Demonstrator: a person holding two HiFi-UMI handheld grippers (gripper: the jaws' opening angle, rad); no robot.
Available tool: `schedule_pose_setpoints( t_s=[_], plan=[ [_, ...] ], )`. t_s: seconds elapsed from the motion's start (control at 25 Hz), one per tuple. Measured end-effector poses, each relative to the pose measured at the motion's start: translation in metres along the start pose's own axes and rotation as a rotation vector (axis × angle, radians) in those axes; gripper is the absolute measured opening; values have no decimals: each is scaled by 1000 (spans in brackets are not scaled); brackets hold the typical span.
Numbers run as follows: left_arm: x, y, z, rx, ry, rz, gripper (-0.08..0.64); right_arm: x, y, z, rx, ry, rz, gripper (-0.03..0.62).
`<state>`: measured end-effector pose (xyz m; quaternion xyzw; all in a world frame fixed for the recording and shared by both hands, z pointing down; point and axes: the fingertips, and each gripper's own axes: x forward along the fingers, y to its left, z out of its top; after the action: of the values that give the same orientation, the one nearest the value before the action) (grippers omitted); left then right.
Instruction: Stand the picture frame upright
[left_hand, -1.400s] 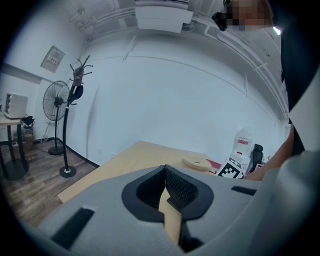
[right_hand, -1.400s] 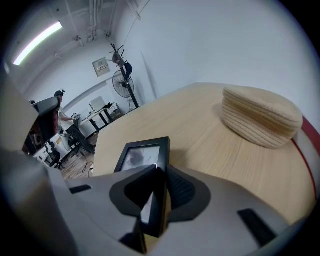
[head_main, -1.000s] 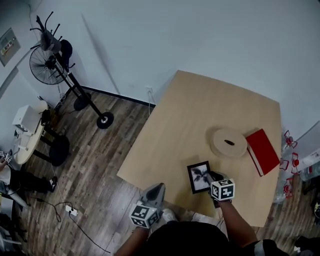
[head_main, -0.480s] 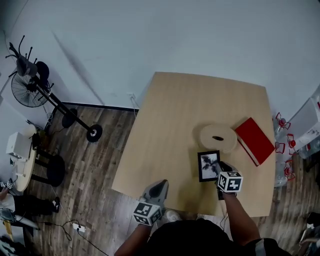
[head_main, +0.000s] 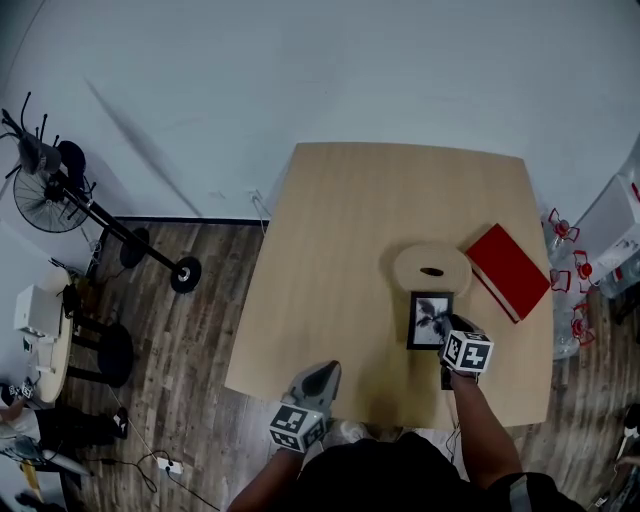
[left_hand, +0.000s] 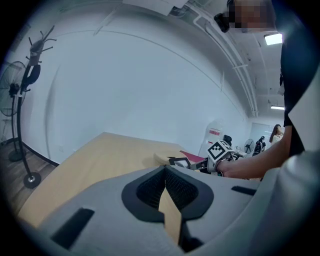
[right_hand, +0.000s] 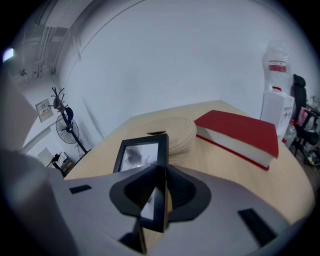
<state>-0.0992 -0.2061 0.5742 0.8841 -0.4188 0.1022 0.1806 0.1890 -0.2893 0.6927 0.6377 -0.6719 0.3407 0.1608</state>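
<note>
Picture frame (head_main: 430, 320): likely light, stiff, fragile; just beside round mat (head_main: 432, 270)
Right gripper (right_hand: 157, 200): clamped on frame's side edge
Left gripper (left_hand: 165, 185): closed, empty

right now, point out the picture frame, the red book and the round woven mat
picture frame (head_main: 426, 316), head view, its glass centre
red book (head_main: 508, 270), head view, cover middle
round woven mat (head_main: 413, 267), head view, left of its slot

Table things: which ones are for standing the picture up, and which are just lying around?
For the job:
picture frame
right gripper, shut on the frame's edge
table

Just lying about:
round woven mat
red book
left gripper, empty
fan on the floor
</note>
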Motion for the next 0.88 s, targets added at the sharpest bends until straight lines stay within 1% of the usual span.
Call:
schedule_pose_setpoints(
  t_s=[0.12, 0.32, 0.48, 0.6, 0.68, 0.76, 0.88],
  plan=[
    [3, -2, -2, 9, 5, -7, -5, 6, -6, -8, 5, 22, -13, 67],
    [4, -10, 0, 67, 13, -24, -5, 11, -9, -14, -15, 46, -19, 67],
    [1, -7, -2, 57, 15, -13, -5, 14, -6, -12, -36, 40, -28, 67],
    [1, -9, -6, 49, 18, -10, -5, 14, -5, -13, -47, 38, -18, 68],
    [1, -9, -9, 29, 24, -5, -5, 10, -3, -11, -59, 30, -7, 79],
    [1, -8, -10, 11, 26, -3, -5, 3, 0, -7, -81, 16, 2, 84],
    [1, -9, -10, 13, 28, -8, -5, -11, 9, 1, -121, -13, 18, 86]
  ],
)
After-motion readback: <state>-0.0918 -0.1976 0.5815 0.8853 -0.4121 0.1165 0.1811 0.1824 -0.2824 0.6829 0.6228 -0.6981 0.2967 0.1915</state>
